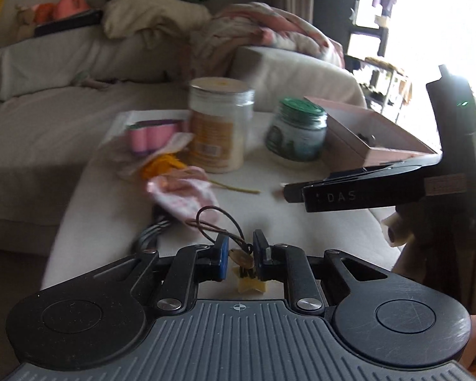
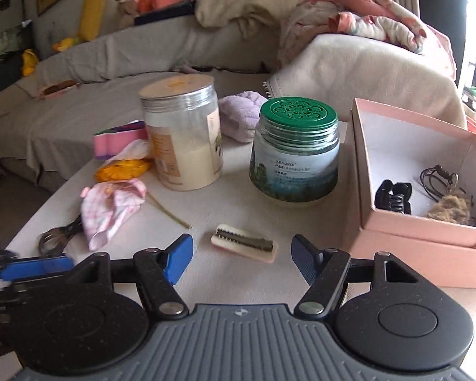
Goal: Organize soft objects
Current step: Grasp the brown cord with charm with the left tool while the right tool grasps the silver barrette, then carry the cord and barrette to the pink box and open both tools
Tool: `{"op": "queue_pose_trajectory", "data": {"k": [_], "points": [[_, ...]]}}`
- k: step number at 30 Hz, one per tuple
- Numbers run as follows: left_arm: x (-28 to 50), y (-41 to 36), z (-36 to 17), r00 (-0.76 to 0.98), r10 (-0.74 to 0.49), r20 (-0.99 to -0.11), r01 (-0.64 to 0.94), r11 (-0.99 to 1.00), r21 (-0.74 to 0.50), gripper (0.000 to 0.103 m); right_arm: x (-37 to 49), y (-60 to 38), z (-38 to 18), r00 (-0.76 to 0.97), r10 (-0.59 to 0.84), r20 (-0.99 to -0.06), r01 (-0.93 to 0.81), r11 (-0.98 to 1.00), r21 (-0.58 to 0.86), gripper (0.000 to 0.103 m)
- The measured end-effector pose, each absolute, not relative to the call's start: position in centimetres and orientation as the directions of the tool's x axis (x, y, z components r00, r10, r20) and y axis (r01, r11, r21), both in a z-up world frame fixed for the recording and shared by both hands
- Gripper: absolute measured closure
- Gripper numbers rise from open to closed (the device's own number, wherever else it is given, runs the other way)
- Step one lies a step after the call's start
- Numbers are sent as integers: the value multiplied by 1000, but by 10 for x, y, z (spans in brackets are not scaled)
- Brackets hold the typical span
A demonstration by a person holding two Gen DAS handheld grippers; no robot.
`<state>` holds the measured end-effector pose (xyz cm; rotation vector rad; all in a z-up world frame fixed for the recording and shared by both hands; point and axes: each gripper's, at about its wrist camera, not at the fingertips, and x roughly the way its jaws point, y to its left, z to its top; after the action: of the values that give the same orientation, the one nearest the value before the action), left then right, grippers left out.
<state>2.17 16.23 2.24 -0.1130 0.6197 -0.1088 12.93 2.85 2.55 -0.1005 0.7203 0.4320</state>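
The left tongs [image 1: 240,252] are pressed together on a thin brown elastic hair tie [image 1: 217,223], pinching it where a small round tan charm [image 1: 242,257] hangs between the blue pads; the cord rises from the grip in two dark, wiry loops. Beneath the tongs lies a pale yellow star-shaped piece [image 1: 250,285] on the bench [image 1: 301,228], which is covered in off-white cloth.

The right tongs [image 2: 241,255] stand spread, holding nothing, with a cream and pink hair clip [image 2: 244,243] lying between and just ahead of the fingertips; its metal comb teeth face up.

To the left on the bench lies a crumpled pink checked cloth [image 2: 111,209], soft and folded over itself, with a yellow bundle [image 2: 123,170] behind it and a pink roll [image 2: 117,143] further back. A lilac plush piece [image 2: 241,114] sits behind the two jars: a clear one with a pale lid [image 2: 182,133] and a glass one with a green lid [image 2: 296,152].

At the right stands an open pink box [image 2: 397,231], holding a black claw clip [image 2: 393,197], a coiled brown hair tie [image 2: 438,177] and a furry brown item [image 2: 451,209].
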Motion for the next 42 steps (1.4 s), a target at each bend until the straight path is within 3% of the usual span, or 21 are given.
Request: {"op": "queue_pose_trajectory", "data": {"k": [8,9,11,14,20,27,35,42], "points": [[21,181,16,815,-154,-558,49,979,-199,84,142,39,14,669,289,-685,-387,922,11,34],[20,182,16,816,-157,-557,50,978,-203,84,142,38,14,668,291,-685,-389,921,12,35],[20,182,16,818,-162,-552,53,977,-208,84,142,37,15,663,306,-683,-410,912,11,52],[20,183,19,826,-162,-539,57,977,-207,84,137,39,20,652,333,-681,-460,888,-7,52],[36,202,46,845,-161,-511,59,976,-209,84,115,39,51,670,427,-607,-565,824,-45,52],[109,229,130,926,-91,-367,58,993,-100,84,120,39,119,736,510,-445,-618,774,-136,52],[209,227,190,919,-214,-332,139,962,-236,84,155,-14,162,852,413,-321,-482,858,-176,52],[267,130,192,825,-421,-377,314,896,-313,83,167,-102,149,911,269,-312,-332,928,-168,52]]}}
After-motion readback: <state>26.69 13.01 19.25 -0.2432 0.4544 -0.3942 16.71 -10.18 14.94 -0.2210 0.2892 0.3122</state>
